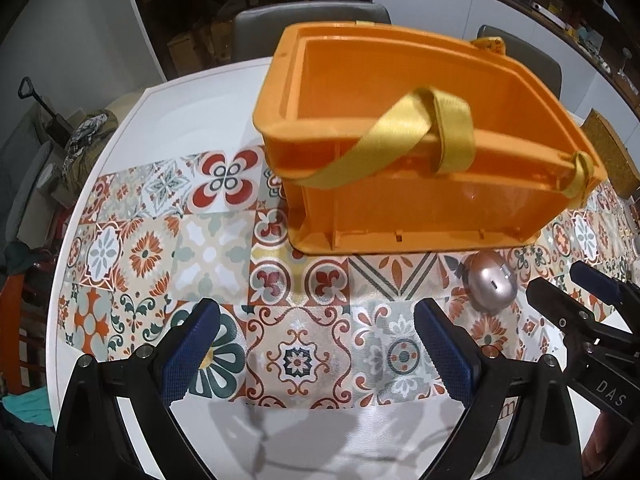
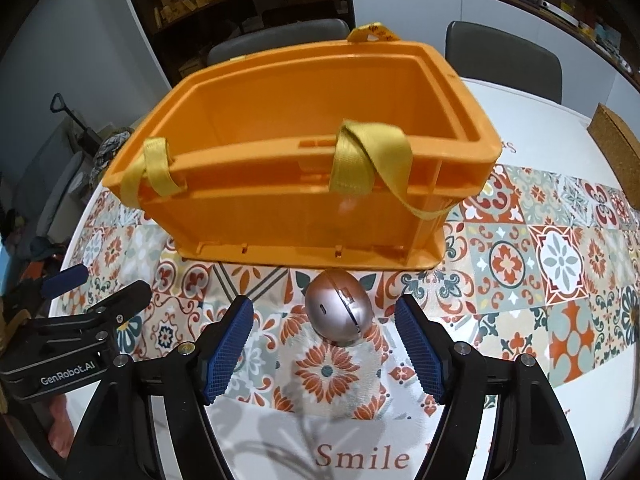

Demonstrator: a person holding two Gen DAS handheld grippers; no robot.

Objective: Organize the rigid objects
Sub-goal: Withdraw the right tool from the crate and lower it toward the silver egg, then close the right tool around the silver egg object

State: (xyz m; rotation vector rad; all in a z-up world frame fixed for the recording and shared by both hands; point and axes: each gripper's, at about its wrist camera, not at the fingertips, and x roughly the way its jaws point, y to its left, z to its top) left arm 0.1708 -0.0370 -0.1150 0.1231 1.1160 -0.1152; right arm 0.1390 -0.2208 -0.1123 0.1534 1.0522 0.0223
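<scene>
Orange bin [image 2: 304,184] with yellow straps [image 2: 368,160] sits on the patterned tablecloth [image 2: 560,256], cavity empty. Silver egg-shaped object [image 2: 340,312] lies just in front of the bin's near wall, between the right gripper's [image 2: 326,346] spread blue pads, untouched. Left gripper [image 1: 316,354] spread wide over bare cloth, grasping nothing. Cork board [image 2: 618,148] far right; chairs [image 2: 504,52] behind the table.

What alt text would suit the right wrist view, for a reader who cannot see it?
The open right gripper points down at a silver egg-shaped object lying untouched on a patterned tablecloth, just in front of an empty orange plastic basket with yellow strap handles. The left gripper enters at the left edge; chairs stand beyond the table.
</scene>
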